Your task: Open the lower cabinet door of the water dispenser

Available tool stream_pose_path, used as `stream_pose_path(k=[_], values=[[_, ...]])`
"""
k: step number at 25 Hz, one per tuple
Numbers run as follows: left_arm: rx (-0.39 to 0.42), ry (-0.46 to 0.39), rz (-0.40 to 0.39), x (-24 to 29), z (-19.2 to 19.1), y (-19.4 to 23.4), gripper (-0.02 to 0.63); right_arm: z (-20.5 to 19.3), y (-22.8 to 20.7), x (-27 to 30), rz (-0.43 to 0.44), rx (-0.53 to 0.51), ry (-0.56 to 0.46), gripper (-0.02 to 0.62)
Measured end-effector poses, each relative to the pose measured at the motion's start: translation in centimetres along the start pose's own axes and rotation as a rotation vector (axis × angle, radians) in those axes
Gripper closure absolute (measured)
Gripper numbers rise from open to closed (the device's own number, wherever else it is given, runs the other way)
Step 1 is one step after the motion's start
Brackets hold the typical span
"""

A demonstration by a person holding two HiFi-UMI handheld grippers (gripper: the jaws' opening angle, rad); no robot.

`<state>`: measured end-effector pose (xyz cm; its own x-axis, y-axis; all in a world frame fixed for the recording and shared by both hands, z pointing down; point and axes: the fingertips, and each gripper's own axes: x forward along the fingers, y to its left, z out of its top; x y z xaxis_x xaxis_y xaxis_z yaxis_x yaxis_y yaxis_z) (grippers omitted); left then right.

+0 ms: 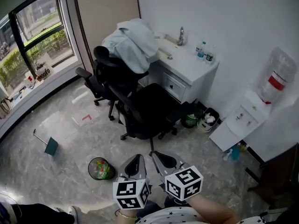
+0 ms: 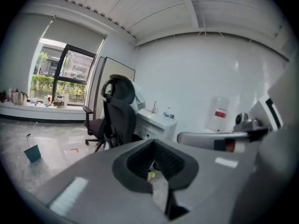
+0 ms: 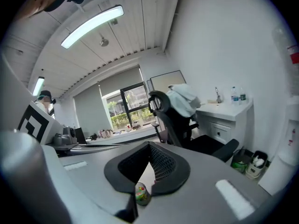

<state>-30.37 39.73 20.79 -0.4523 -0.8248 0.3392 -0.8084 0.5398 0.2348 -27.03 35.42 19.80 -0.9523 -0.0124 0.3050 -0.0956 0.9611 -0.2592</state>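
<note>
1. Left gripper (image 1: 135,160) and right gripper (image 1: 162,157) sit side by side at the bottom of the head view, marker cubes toward us, pointing out over the floor.
2. We see each pair of jaws pressed together in its own gripper view, with nothing pinched between them.
3. Beneath them lies a glossy grey stone floor (image 1: 46,125). A small round waste bin (image 1: 100,168) with green contents stands just left of the left gripper, and a dustpan (image 1: 50,146) lies farther left.
4. Ahead of the grippers we find two black office chairs (image 1: 149,108) in the middle of the room, the far one draped with a pale blue garment (image 1: 133,41).
5. Behind the chairs a white counter (image 1: 189,66) with a tap and a few bottles (image 1: 204,51) stands against the white wall. A large window (image 1: 37,36) fills the left side.
6. The water dispenser (image 1: 243,118) stands at the right of the head view, well apart from both grippers, its back to the right-hand wall.
7. It is upright, long axis vertical, with the water bottle (image 1: 276,73) on top. Its front faces into the room, toward the lower left in the head view.
8. Its lower cabinet door (image 1: 227,136) looks shut, flush with the white body. A blue bottle (image 1: 234,152) stands on the floor just beside the base.
</note>
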Motion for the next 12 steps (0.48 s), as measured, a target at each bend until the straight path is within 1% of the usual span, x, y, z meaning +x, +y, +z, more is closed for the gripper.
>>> stream_pose_path(k=[4, 8, 12], values=[[0.013, 0.008, -0.102, 5.9, -0.1, -8.5, 0.6, 0.9, -8.8, -4.6, -0.104, 0.024, -0.03, 0.597], [0.031, 0.03, -0.214, 10.9, -1.2, -17.1, 0.6, 0.8, -17.4, -9.9, -0.228, 0.054, -0.052, 0.597], [0.063, 0.075, -0.327, 15.0, -2.6, -25.1, 0.6, 0.2, -24.9, -14.9, -0.341, 0.129, -0.075, 0.597]])
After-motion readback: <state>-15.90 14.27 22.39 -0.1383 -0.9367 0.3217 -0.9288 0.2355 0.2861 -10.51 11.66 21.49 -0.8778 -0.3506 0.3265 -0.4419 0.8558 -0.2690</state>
